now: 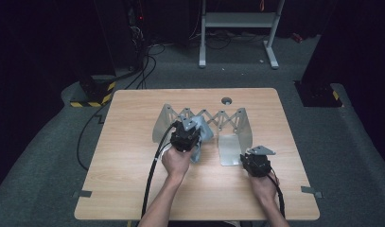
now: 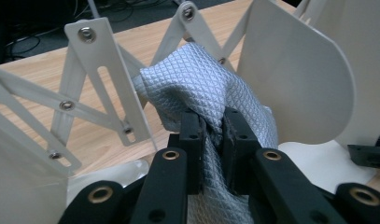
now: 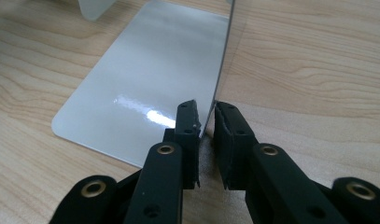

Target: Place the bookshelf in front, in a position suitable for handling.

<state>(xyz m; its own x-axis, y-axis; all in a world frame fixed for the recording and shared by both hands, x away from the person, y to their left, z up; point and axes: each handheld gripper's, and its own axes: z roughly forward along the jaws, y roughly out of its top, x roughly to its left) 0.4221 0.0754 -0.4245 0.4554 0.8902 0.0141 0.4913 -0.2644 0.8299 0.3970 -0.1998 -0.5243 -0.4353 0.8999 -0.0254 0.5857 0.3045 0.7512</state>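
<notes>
- The left claw (image 2: 211, 123) is pinching a grey quilted cloth (image 2: 201, 79); in the left gripper view its two black jaws press on a bunched fold of the fabric, which bulges up above the tips and hangs down between the arms.
- The cloth sits inside the white expanding rack (image 2: 99, 79), in front of its scissor-like lattice of riveted bars and just beside one of the rounded upright plates (image 2: 295, 84).
- In the high view the left claw (image 1: 192, 137) is over the left half of the rack (image 1: 206, 118), with the cloth (image 1: 205, 132) showing as a grey lump beside it and a hand (image 1: 175, 163) behind the tool.
- The right claw (image 3: 205, 123) is closed on the thin edge of an upright plate of the rack (image 3: 221, 70); the edge runs straight between the two jaw tips, and the pads sit close on either side of it.
- A flat glossy foot of that plate (image 3: 145, 74) lies on the surface (image 3: 309, 60) to the left of the jaws in the right gripper view, with a bright glint of light on it.
- In the high view the right claw (image 1: 249, 158) is at the near right end of the rack, beside the flat foot (image 1: 228, 151), held by the other hand (image 1: 263, 184).
- The rack stands near the middle of the wooden surface (image 1: 133, 165), stretched across it with its lattice at the far side.
- A black cable (image 1: 152, 175) trails from the left tool back toward the near edge of the surface.
</notes>
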